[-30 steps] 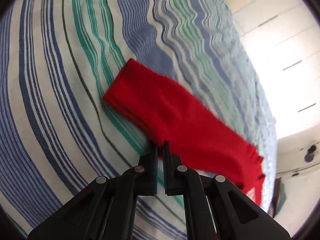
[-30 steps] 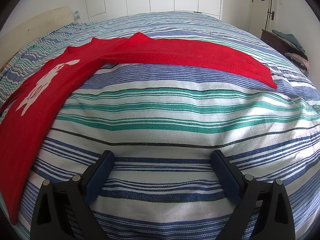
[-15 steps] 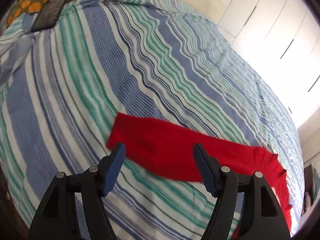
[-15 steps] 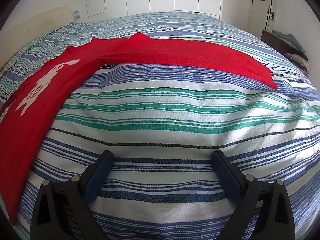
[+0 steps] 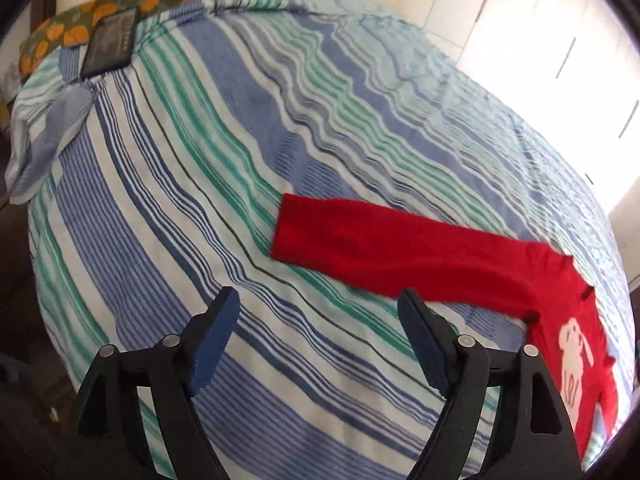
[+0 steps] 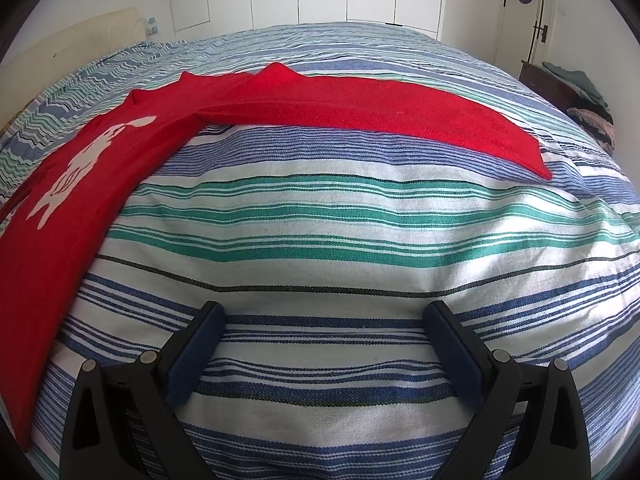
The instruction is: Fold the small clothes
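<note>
The red top (image 6: 92, 184) lies flat on the bed (image 6: 320, 240), both sleeves spread sideways, ready for folding. Left tongs (image 5: 320, 320), jaws just opening, stand wide and empty near one sleeve (image 5: 380, 244); right tongs (image 6: 320, 332) hover wide, empty.

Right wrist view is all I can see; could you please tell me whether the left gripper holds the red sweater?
Observer: No. The left gripper is open. Its jaws have just been opening, and only the striped bedspread shows between them.
Operator: Where is the sweater from there?
Observer: A sleeve of the red sweater lies stretched out flat beyond that gripper.
Operator: Is anything else on the bed?
Observer: A dark flat item lies at the far edge, by an orange-patterned pillow.
</note>
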A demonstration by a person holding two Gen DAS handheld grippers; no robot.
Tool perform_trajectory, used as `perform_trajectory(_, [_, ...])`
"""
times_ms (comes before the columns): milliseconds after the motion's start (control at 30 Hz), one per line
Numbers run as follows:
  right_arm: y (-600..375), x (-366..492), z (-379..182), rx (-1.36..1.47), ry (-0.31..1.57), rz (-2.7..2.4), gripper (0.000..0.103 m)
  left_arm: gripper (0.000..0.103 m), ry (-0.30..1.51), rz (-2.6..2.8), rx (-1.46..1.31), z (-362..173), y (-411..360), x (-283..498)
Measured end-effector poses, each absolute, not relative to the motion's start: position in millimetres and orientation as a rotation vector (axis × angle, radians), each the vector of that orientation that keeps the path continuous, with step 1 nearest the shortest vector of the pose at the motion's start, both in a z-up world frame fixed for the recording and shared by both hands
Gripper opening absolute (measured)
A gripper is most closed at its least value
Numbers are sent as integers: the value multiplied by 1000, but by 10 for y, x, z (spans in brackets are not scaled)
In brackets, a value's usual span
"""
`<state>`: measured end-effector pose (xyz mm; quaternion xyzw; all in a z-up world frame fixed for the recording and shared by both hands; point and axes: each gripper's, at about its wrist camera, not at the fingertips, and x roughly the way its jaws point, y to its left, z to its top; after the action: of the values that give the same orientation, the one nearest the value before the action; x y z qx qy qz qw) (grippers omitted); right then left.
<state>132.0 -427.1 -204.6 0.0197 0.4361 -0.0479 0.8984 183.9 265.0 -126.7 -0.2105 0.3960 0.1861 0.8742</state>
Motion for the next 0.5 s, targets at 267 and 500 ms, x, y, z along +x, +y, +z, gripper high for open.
perform_trajectory(267, [-4243, 1306, -2016, 20, 905, -114, 99, 92, 940, 114, -390, -1616, 1536, 1729])
perform_trajectory(500, [-4265, 1204, -1976, 35, 906, -138, 102, 98, 987, 99, -288, -1943, 1328, 1640])
